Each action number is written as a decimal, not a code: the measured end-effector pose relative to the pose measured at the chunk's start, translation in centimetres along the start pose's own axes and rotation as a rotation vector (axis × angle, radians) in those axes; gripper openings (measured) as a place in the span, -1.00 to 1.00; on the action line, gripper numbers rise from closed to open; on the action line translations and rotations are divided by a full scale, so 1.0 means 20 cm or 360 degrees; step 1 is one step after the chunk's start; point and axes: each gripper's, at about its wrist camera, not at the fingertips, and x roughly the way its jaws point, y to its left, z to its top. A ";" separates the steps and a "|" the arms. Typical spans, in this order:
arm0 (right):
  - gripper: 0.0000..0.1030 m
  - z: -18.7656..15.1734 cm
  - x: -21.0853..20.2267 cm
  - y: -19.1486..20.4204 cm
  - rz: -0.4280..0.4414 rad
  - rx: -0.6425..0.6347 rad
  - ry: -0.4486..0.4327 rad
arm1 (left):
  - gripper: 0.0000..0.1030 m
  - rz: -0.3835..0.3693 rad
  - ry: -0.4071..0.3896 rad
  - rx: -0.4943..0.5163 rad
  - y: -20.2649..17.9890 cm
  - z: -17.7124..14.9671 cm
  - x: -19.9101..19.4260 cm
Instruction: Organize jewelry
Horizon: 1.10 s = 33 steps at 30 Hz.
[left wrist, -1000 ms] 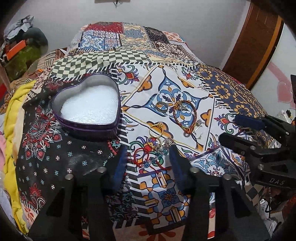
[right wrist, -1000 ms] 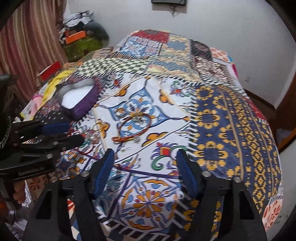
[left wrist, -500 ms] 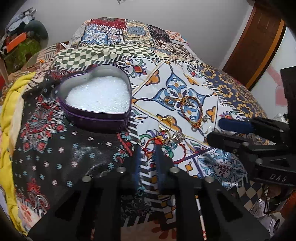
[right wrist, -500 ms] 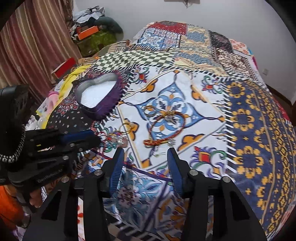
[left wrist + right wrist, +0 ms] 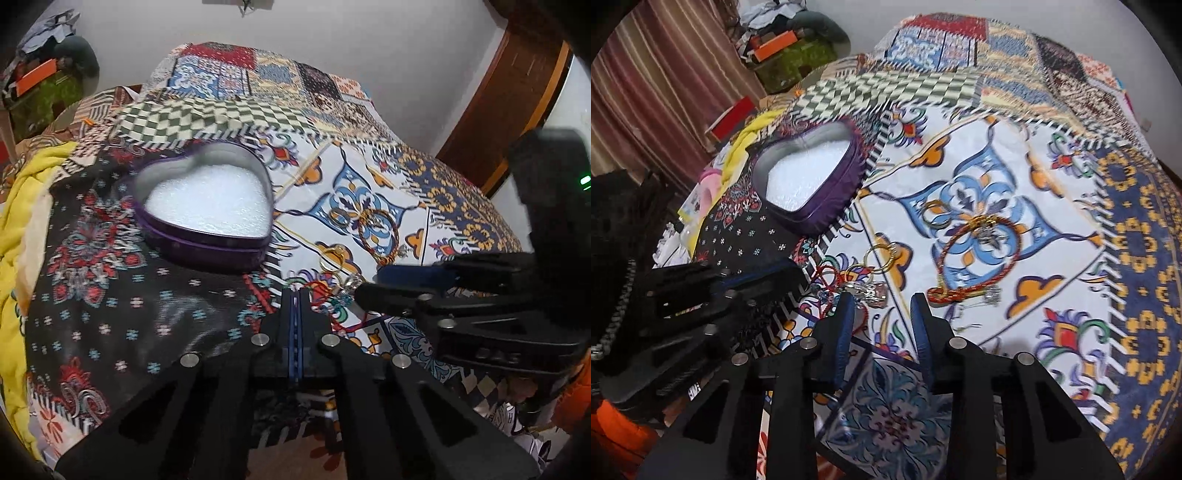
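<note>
At the bottom centre of the left wrist view the left gripper [image 5: 295,295] has its blue pads pressed flat together, with nothing visibly caught between them. Its tips lie at the edge of a tangle of red cord [image 5: 325,295]; whether a strand is pinched cannot be told. In the right wrist view the right gripper [image 5: 882,299] sits low in the frame with a clear gap between its fingers, holding nothing, its tips just short of a small silver charm [image 5: 873,290].

The sorting looks barely begun. Just beyond the grippers, in the middle of both views, the jewelry lies loose on the cloth: the cord tangle, a gold ring [image 5: 882,254] beside it, a red-and-gold bracelet [image 5: 979,254] further out, and a thin ring [image 5: 936,216] near its far side. The heart-shaped tin [image 5: 207,210], left of centre in the left view, stands open on the bed with only its white padding showing, so every piece seems left to move, judging from how things lie.

The surface is a bed under a patchwork bedspread [image 5: 369,192] of busy tile prints, which makes small pieces hard to pick out. At the far left lies a yellow blanket [image 5: 22,206]. Beyond are a plain white wall [image 5: 369,37], a wooden door [image 5: 517,96] at upper right, striped curtains [image 5: 665,74] at upper left of the right view, and cluttered bags in the corner.
</note>
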 end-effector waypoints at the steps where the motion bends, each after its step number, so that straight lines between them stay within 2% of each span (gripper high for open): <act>1: -0.45 0.00 0.01 0.01 -0.0002 -0.0003 0.0008 | -1.00 0.0001 -0.0011 -0.0010 0.01 0.00 -0.02; 6: -0.49 0.02 0.03 0.02 -0.0027 -0.0005 0.0013 | -1.00 0.0003 -0.0004 -0.0039 0.07 0.00 -0.05; 8: -0.70 0.03 0.04 0.02 -0.0016 0.0011 0.0008 | -0.99 -0.0001 0.0019 -0.0068 0.09 -0.01 -0.04; 13: -0.77 0.04 0.05 0.02 -0.0014 0.0029 -0.0019 | -0.93 -0.0045 0.0083 -0.0108 0.10 -0.02 -0.01; 15: -0.78 0.03 0.04 0.03 -0.0022 0.0020 -0.0030 | -0.82 -0.0044 0.0089 -0.0083 0.08 -0.03 -0.01; 17: -0.78 0.02 0.02 0.03 -0.0028 0.0012 -0.0047 | -0.50 -0.0045 0.0095 -0.0065 0.05 -0.02 0.00; 20: -0.78 0.01 -0.03 0.01 -0.0044 0.0012 -0.0085 | -0.26 -0.0051 0.0096 -0.0045 0.02 -0.02 0.01; 25: -0.78 -0.01 -0.13 -0.03 -0.0096 0.0020 -0.0174 | -0.18 -0.0037 0.0131 -0.0002 -0.03 -0.01 0.05; 29: -0.78 -0.02 -0.18 -0.06 -0.0127 0.0038 -0.0218 | 0.01 -0.0039 0.0146 0.0044 -0.07 0.01 0.10; 33: -0.78 -0.04 -0.21 -0.09 -0.0147 0.0055 -0.0249 | 0.04 -0.0081 0.0160 0.0053 -0.11 0.03 0.15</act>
